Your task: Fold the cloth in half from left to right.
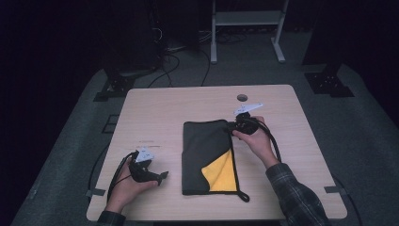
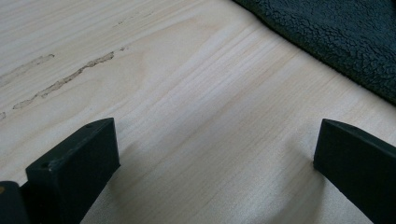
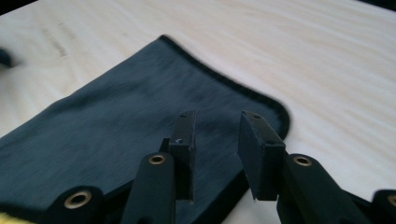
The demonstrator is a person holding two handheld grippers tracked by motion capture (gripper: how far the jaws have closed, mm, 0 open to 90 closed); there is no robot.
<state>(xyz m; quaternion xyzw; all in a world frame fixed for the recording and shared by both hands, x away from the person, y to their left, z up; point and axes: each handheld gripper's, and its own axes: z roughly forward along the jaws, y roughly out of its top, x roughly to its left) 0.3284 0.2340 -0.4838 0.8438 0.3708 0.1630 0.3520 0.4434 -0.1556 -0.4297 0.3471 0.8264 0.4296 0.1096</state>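
Observation:
A dark cloth (image 1: 207,150) lies folded on the wooden table (image 1: 155,108), with its yellow inner side (image 1: 221,176) showing at the near right corner. My right gripper (image 1: 230,128) hovers at the cloth's far right corner. In the right gripper view its jaws (image 3: 217,135) stand open just above the cloth (image 3: 116,116), with nothing between them. My left gripper (image 1: 162,176) rests near the table's front left, to the left of the cloth. In the left gripper view it is wide open (image 2: 210,154) over bare wood, with the fleecy cloth edge (image 2: 336,42) ahead.
A small round hole (image 1: 242,97) sits in the table near its far edge. A cord loop (image 1: 243,195) hangs off the cloth's near right corner. Beyond the table stand a white frame (image 1: 247,19) and cables on the dark floor.

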